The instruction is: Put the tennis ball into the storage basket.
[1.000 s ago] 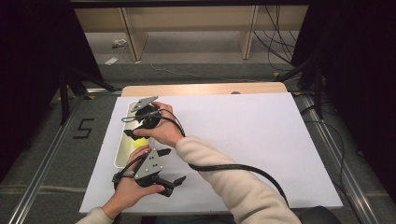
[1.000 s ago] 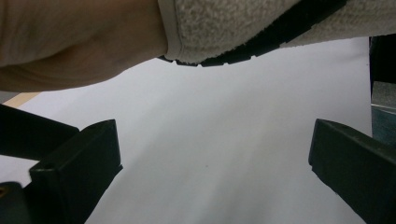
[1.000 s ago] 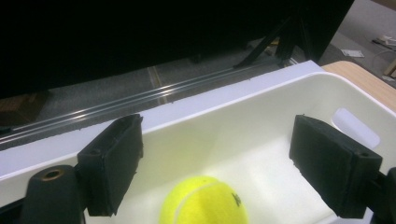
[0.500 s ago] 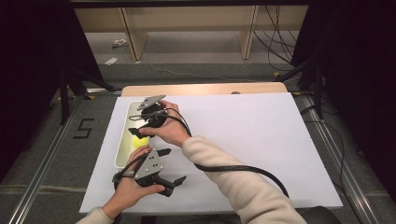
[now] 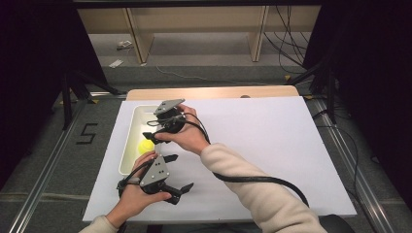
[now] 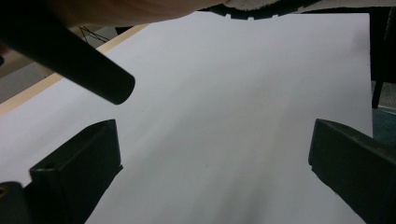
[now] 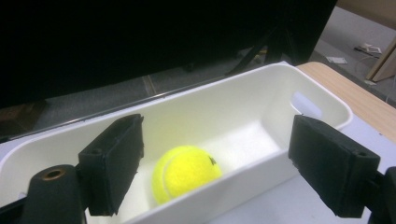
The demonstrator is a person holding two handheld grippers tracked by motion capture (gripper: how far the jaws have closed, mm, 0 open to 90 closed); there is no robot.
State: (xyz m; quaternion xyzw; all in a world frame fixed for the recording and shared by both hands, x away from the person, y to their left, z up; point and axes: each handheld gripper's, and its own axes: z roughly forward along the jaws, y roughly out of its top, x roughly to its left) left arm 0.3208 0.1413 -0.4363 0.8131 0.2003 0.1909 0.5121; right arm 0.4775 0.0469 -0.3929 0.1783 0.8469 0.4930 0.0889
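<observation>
A yellow tennis ball (image 5: 145,146) (image 7: 187,172) lies in a white bin (image 5: 127,145) (image 7: 261,77) at the left of the table. My right gripper (image 5: 151,127) (image 7: 217,140), its arm reaching across to the left, hangs just above and beside the bin. Its jaws stand wide open and apart from the ball. My left gripper (image 5: 179,172) (image 6: 212,154) is near the table's front edge, right of the bin's near end. It is open over the bare white sheet (image 6: 233,93).
The white sheet (image 5: 262,141) covers the table, and a wooden strip (image 5: 209,92) shows at the far edge. The right gripper's black cable (image 5: 252,179) (image 6: 79,60) trails across the front. Metal rails and a floor mark "5" (image 5: 87,133) are at the left.
My right gripper has drawn slightly back and to the right from the bin, so the ball shows more fully. The left gripper has stayed where it was.
</observation>
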